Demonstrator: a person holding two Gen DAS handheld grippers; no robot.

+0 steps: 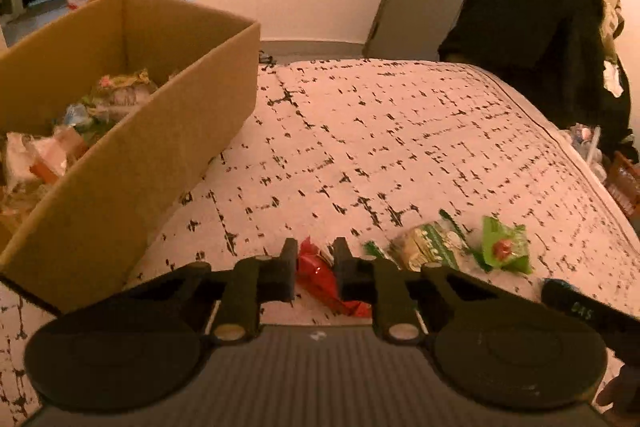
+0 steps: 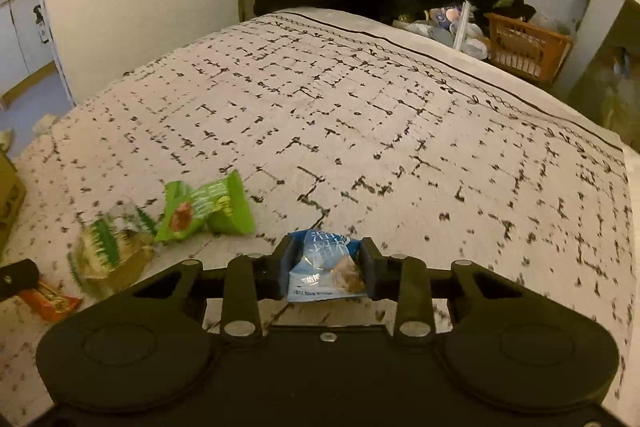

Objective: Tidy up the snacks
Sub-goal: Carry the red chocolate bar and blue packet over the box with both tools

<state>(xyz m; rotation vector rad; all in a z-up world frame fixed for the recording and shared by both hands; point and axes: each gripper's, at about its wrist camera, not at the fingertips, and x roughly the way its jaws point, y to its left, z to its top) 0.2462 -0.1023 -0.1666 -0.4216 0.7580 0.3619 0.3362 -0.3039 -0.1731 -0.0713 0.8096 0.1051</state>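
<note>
Both grippers clamp snacks: left gripper [image 1: 314,269] a red packet [image 1: 320,277], right gripper [image 2: 326,267] a blue packet [image 2: 326,265]. Cardboard box [image 1: 132,163] at ten o'clock is part-filled; two green packets [image 1: 504,247] remain.

Loose snack packets on the bed: four. One red packet [image 1: 320,277], one blue packet [image 2: 326,267], two green packets [image 2: 208,207] [image 2: 110,255]. Cardboard box [image 1: 132,163]: one, contents uncountable.
</note>
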